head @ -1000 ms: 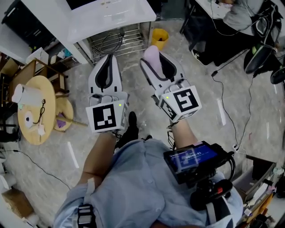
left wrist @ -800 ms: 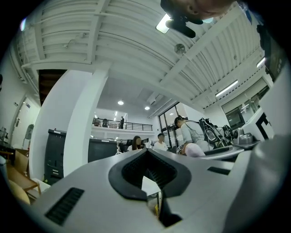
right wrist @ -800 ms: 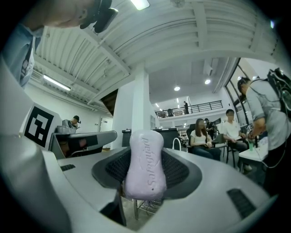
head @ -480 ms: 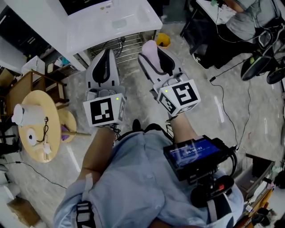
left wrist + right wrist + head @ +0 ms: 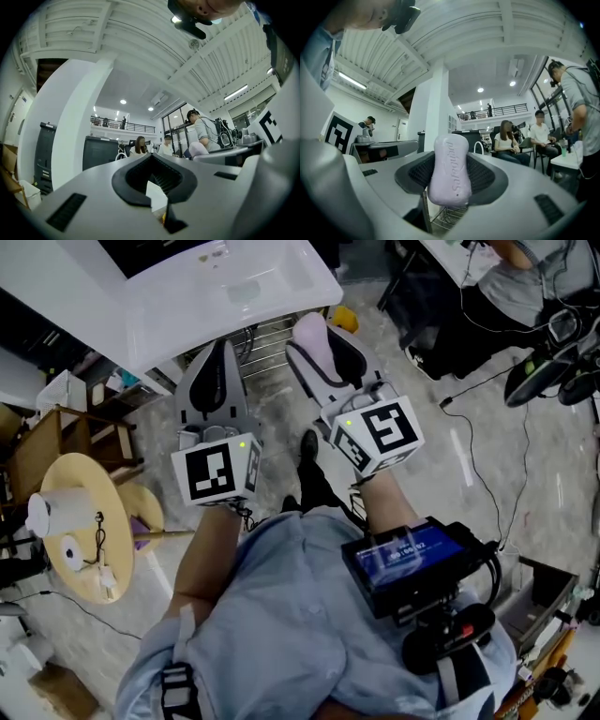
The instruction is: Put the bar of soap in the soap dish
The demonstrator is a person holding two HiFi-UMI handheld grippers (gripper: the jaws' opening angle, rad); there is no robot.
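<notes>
Smooth, matt lilac bar of soap (image 5: pixel 451 169), lettering pressed into its face, between black ribbed rubbery pads (image 5: pixel 485 176) of the right gripper (image 5: pixel 322 341). Matt grey-white plastic shells on that and the left gripper (image 5: pixel 220 357). Glossy, smooth white surface (image 5: pixel 141 306). Mottled, stone-like floor (image 5: pixel 277 418) with a dull sheen. Small round surface (image 5: pixel 98 442) of pale wood. Metal wire rack (image 5: pixel 267 332). Light blue cloth shirt (image 5: pixel 272 615), softly creased.

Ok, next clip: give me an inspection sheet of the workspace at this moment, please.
Surface: white worktop ahead of both grippers.
Job's things: lilac bar of soap held in right gripper; soap dish not made out.
Clutter: round wooden table at left bearing a white roll.
Grippers: left gripper shut, empty; right shut on soap.
Cables: black cables on floor at right.
Surroundings: wire rack under worktop, seated people beyond.
</notes>
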